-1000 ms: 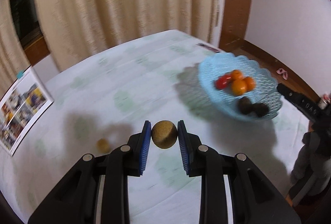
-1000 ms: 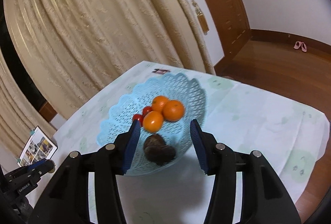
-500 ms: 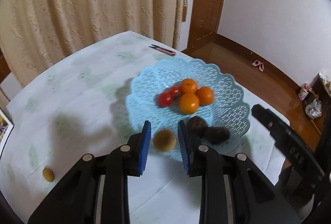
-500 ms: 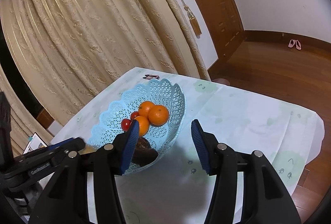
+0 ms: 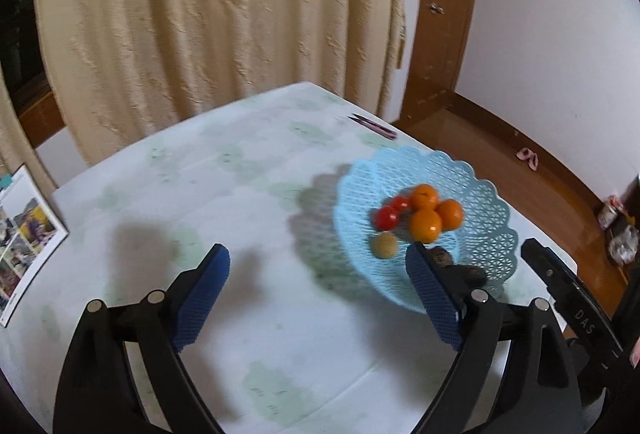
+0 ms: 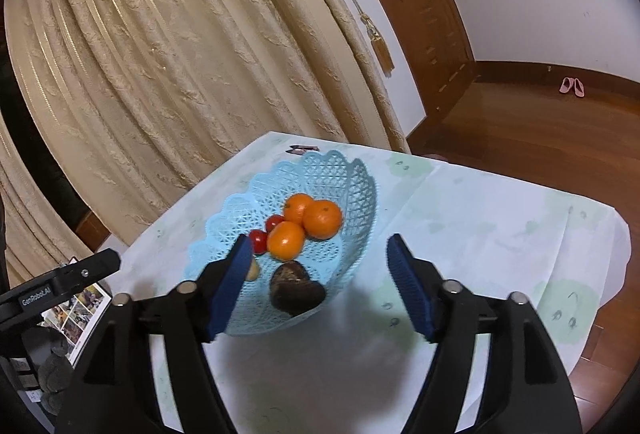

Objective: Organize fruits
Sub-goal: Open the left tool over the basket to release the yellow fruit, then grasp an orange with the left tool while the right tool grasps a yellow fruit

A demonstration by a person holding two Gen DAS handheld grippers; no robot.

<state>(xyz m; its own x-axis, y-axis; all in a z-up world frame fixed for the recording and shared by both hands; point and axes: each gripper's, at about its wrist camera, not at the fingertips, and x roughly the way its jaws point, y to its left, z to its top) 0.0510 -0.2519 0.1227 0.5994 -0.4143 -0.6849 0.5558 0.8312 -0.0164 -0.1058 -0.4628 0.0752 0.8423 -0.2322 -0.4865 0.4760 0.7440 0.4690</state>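
Cream curtains (image 5: 224, 13) hung behind a table (image 5: 248, 334) covered with a pale cloth printed with faint green patches. On that cloth sat a light blue lattice basket (image 5: 486, 201) with a scalloped rim, toward the table's far right corner. Inside it lay three oranges (image 5: 426, 224) bunched together, two small red tomatoes (image 5: 387, 217) touching them on the left, and a small brownish-yellow round fruit (image 5: 385, 245) just in front of the tomatoes, lying free on the basket's slope. Two dark, rough-skinned fruits (image 6: 296, 288) rested against the basket's near wall. The left gripper (image 5: 318, 288) hung over the table with its blue-padded jaws opening, spread wide, and nothing between them; its right finger overlapped the basket's near edge in the left wrist view. The right gripper (image 6: 318, 284) faced the basket from the near side, its jaws also opening; the dark fruits and the basket's near rim showed in the gap between the pads, with neither pad pressing on them. A sheet of printed photographs (image 5: 24, 238) lay at the table's left edge, and a thin dark object (image 5: 372, 125) lay near the far edge behind the basket. Beyond the table were a wooden door frame (image 5: 444, 13), a wooden floor and a pair of pink slippers (image 6: 572, 86).
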